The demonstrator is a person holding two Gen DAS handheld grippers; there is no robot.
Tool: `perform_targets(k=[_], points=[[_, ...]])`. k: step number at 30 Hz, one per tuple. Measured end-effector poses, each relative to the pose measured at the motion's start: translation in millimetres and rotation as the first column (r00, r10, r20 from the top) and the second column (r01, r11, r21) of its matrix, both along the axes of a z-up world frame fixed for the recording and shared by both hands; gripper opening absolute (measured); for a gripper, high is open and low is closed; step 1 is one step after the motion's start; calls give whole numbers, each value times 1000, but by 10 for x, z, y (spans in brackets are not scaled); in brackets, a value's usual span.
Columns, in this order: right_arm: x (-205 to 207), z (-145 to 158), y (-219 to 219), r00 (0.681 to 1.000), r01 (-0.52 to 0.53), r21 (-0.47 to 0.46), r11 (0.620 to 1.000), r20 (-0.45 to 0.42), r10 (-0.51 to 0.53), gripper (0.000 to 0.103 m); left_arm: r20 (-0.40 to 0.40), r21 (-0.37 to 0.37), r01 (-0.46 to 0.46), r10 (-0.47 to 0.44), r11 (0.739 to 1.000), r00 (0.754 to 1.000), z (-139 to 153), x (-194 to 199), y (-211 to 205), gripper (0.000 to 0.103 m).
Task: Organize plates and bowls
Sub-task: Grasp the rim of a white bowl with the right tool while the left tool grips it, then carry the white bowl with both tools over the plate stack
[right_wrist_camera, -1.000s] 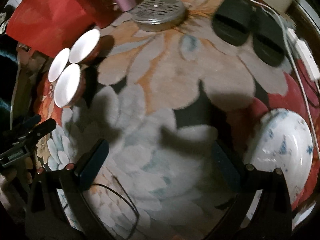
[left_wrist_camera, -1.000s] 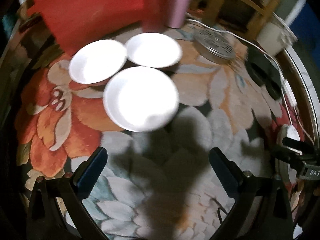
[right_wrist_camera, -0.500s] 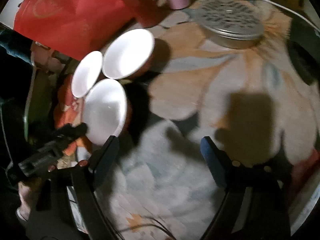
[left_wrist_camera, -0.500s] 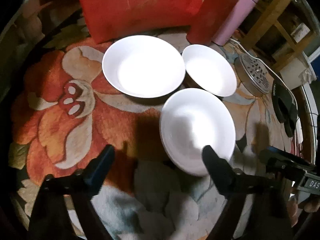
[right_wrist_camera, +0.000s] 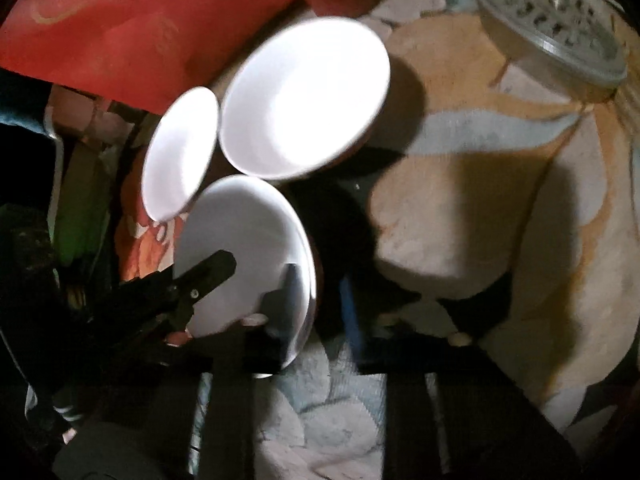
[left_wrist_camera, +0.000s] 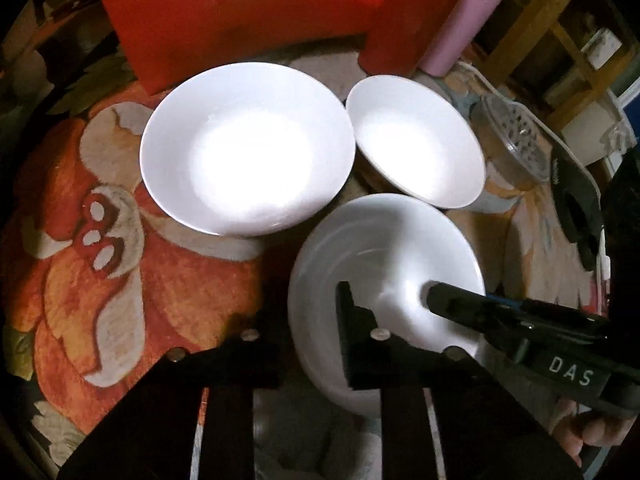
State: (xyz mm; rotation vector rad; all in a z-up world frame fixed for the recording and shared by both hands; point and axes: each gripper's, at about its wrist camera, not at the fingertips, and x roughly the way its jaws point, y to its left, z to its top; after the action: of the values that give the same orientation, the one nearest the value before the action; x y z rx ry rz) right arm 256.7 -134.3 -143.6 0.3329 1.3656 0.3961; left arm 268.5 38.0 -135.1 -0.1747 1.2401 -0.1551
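Observation:
Three white bowls sit close together on a flowered rug. In the left wrist view the near bowl [left_wrist_camera: 384, 264] lies right in front, with a large bowl [left_wrist_camera: 248, 148] behind it to the left and a smaller bowl [left_wrist_camera: 416, 140] behind it to the right. My left gripper [left_wrist_camera: 308, 320] straddles the near bowl's left rim, one finger inside and one outside. My right gripper [right_wrist_camera: 316, 300] straddles the same bowl [right_wrist_camera: 240, 248] at its right rim. It also shows in the left wrist view [left_wrist_camera: 440, 296], with a fingertip inside the bowl. Both look nearly closed on the rim.
A red cushion [left_wrist_camera: 240, 8] and a pink bottle [left_wrist_camera: 468, 20] stand behind the bowls. A round perforated metal lid [left_wrist_camera: 516, 140] and black slippers [left_wrist_camera: 576, 204] lie to the right. A white cable [left_wrist_camera: 492, 84] runs past the lid.
Both grippers moved in onto the near bowl and narrowed from wide open around its rim, the left at its left edge, the right at its right edge.

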Motion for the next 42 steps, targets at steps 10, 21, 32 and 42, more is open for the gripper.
perform_targets(k=[10,21,32,42], points=[[-219,124,-29,1000,-28,-20,999,9,28,7,30,-19,33,-32,999,999,227,-294,-61,5],[-695,512,-412,1000,-12,-18,1000,13,13,8,57,-7,136,-136,991,989,688,-759,-414,5],[-1217,956,-1082,994,103,-28,994,36,-102,8,78,-14,261,-259,965,963,1135,-1107,-1103,5],[-1474,1160,-1648,982,185,-48,982,49,-183,8,88,-22,341,-338,940,937,1326,-1237,-1711,5]])
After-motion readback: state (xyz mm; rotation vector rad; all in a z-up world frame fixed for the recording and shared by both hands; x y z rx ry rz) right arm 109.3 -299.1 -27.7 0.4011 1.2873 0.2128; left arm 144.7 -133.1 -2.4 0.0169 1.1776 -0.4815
